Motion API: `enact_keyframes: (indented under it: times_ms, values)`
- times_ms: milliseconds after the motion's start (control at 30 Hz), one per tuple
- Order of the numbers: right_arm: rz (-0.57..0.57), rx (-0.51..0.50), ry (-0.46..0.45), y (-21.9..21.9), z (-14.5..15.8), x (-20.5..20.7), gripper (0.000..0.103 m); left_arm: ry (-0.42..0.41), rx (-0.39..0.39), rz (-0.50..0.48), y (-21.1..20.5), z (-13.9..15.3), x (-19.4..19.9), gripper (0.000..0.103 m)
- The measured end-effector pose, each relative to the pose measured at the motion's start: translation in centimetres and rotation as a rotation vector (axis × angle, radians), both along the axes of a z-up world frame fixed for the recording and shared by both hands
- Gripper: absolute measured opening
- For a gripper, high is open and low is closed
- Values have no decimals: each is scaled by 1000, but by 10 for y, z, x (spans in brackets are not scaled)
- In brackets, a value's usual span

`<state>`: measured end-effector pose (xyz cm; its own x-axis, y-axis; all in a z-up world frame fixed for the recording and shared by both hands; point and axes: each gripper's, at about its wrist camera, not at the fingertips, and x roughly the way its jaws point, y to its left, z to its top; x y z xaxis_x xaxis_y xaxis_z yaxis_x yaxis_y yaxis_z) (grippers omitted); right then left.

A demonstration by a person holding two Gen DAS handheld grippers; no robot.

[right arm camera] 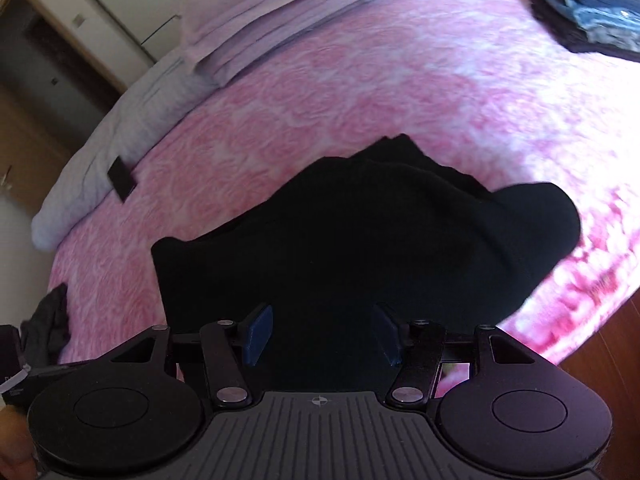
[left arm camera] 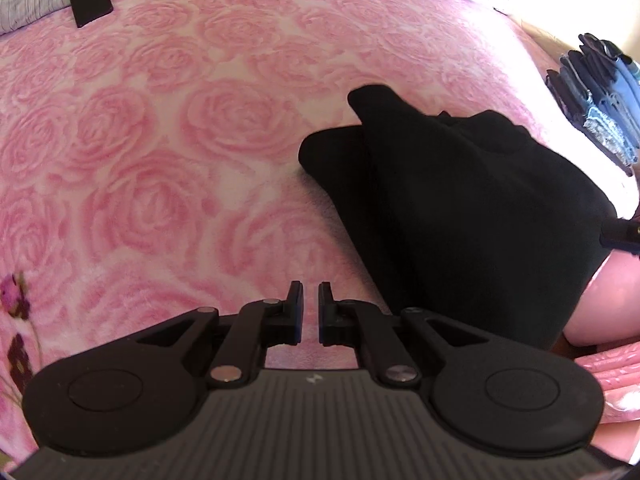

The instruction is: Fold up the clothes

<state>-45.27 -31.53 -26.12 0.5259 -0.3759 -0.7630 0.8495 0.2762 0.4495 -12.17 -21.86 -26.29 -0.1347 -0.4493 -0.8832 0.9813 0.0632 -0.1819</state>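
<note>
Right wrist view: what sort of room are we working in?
Most likely a bedroom: a bed under a pink rose-patterned blanket, a pillow at its head, and a doorway beyond.

One black garment (left arm camera: pixel 460 208), one folded stack (left arm camera: pixel 600 120)

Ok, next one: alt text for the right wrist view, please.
The right gripper, jaws open, hovers over a crumpled black fabric garment lying on a pink rose-patterned fleece blanket that covers a bed. A stack of folded dark and blue clothes sits at the blanket's far right corner.
</note>
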Motion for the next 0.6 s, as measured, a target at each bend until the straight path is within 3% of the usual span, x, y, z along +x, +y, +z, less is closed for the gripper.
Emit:
enact_keyframes:
  times_ms: [233,600]
  values:
    - [167,-154,-14,-13,-38,-16,59,-91,-104,13,13,-16,-21,6]
    - [240,-421,-111,0,-88,-26,62,-237,-265,6,38,-46,-43,8]
